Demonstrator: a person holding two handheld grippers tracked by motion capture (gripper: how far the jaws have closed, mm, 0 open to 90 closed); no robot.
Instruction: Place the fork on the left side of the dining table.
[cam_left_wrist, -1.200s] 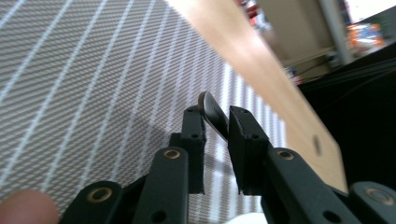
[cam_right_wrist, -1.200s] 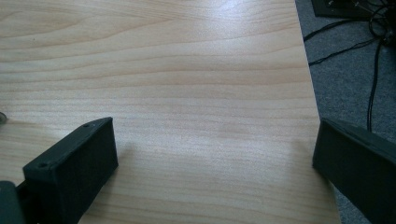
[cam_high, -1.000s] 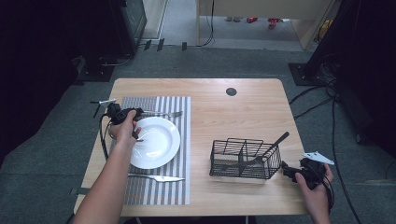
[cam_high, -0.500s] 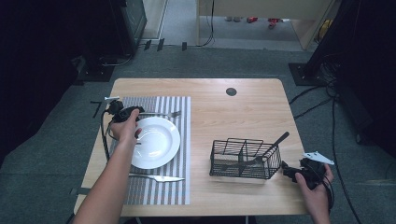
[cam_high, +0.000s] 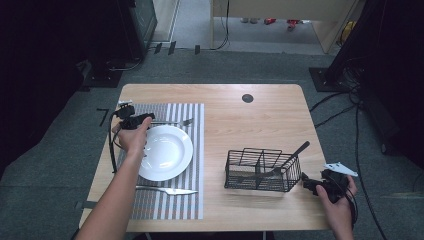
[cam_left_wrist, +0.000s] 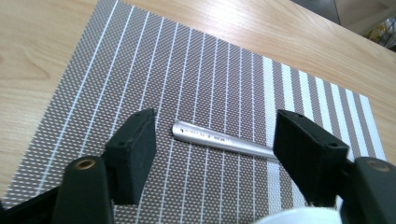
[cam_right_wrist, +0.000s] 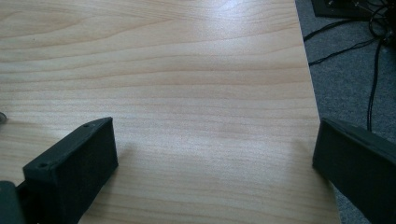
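Note:
A silver fork lies on the striped placemat behind the white plate. My left gripper hovers at the fork's handle end. In the left gripper view its jaws have just been opening; the left gripper now stands open, with the fork handle flat on the mat between the pads and touched by neither. My right gripper rests at the table's near right corner beside the wire basket. The right gripper is wide open over bare wood.
A knife lies on the mat in front of the plate. A dark-handled utensil leans in the basket. A round black grommet sits at the back of the table. The table's right edge runs close to my right gripper.
The left hand has lifted slightly at the fork's handle end, while the fork stays where it lay. The right hand has kept still.

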